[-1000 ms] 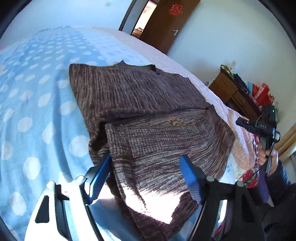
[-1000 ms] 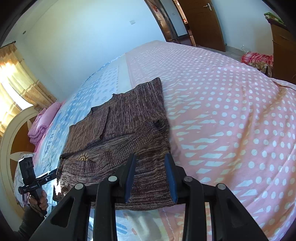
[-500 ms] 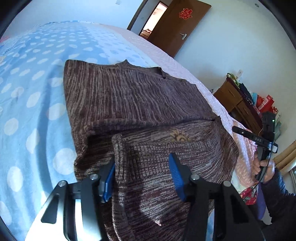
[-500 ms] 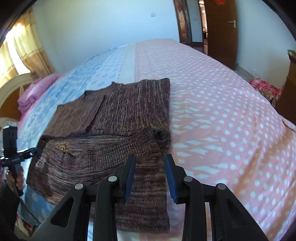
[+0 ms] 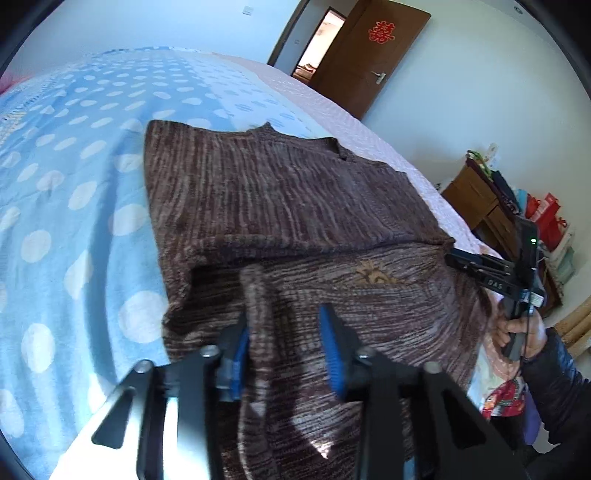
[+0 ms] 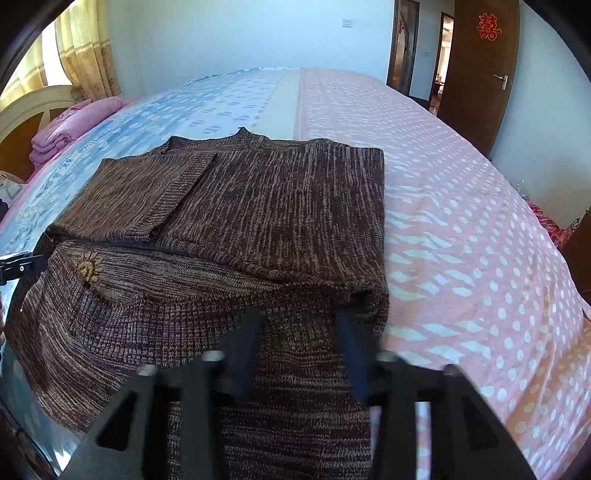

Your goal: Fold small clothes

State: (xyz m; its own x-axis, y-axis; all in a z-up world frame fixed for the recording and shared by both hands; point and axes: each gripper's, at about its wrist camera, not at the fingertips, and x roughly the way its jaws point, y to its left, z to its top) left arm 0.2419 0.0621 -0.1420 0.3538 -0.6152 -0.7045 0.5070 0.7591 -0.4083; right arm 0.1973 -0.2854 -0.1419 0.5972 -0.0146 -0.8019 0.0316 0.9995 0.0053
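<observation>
On the bed (image 6: 461,206), right at its near edge, the partly folded brown knit sweater (image 6: 280,206) lies across the blue-pink seam, with the left gripper (image 5: 286,343) just closing around a bunched ridge at its near-left hem, and the right gripper (image 6: 301,350) likewise closing over the near-right hem, knit between both pads.

A red double-happiness sign (image 5: 381,31) is stuck on the brown door (image 5: 354,74). Small white letters, seemingly "DAS", stand on the black bar of the right gripper (image 5: 493,283). Print on the red bags (image 5: 550,214) is too small to read.
</observation>
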